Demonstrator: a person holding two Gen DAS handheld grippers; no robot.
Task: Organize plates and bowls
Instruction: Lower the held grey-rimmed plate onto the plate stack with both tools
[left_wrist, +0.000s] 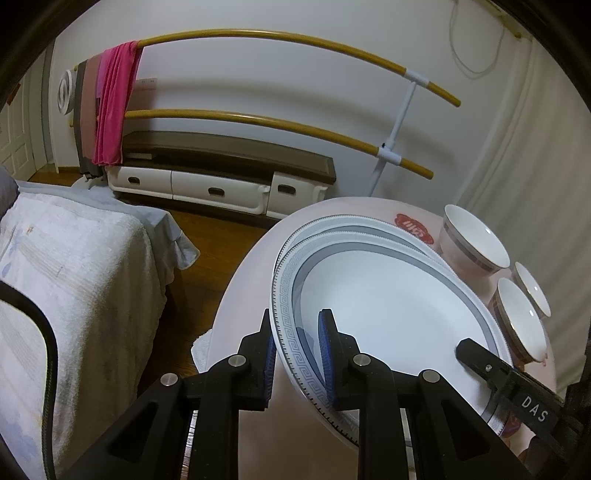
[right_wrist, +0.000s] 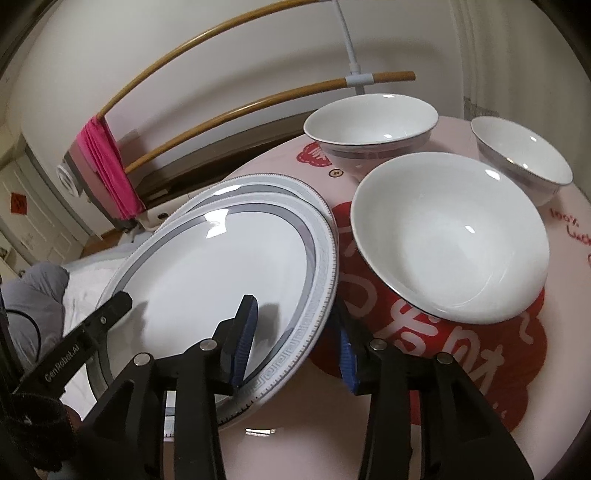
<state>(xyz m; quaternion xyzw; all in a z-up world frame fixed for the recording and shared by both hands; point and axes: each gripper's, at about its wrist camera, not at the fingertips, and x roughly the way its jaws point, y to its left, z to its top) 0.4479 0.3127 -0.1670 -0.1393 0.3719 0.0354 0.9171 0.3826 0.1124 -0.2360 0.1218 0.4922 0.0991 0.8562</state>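
Two white plates with grey key-pattern rims lie stacked on a round pink table (left_wrist: 236, 295). The top plate (left_wrist: 388, 314) (right_wrist: 207, 266) sits offset over the lower plate (left_wrist: 351, 225) (right_wrist: 295, 188). My left gripper (left_wrist: 297, 347) is shut on the top plate's near left rim, blue pads on both faces. My right gripper (right_wrist: 295, 343) straddles the opposite rim; its right pad stands apart from the edge, so it is open. One of its fingers (left_wrist: 476, 354) shows over the plate. Three white bowls stand to the right: a near bowl (right_wrist: 450, 236), a far bowl (right_wrist: 369, 122) and a right bowl (right_wrist: 524, 158).
Red prints cover the table's pink cloth (right_wrist: 569, 258). A bed (left_wrist: 74, 277) with a white towel stands close on the left, across a strip of wooden floor. Behind are a low cabinet (left_wrist: 221, 173), a drying rack with a pink cloth (left_wrist: 114, 103) and a curtain (left_wrist: 535, 184).
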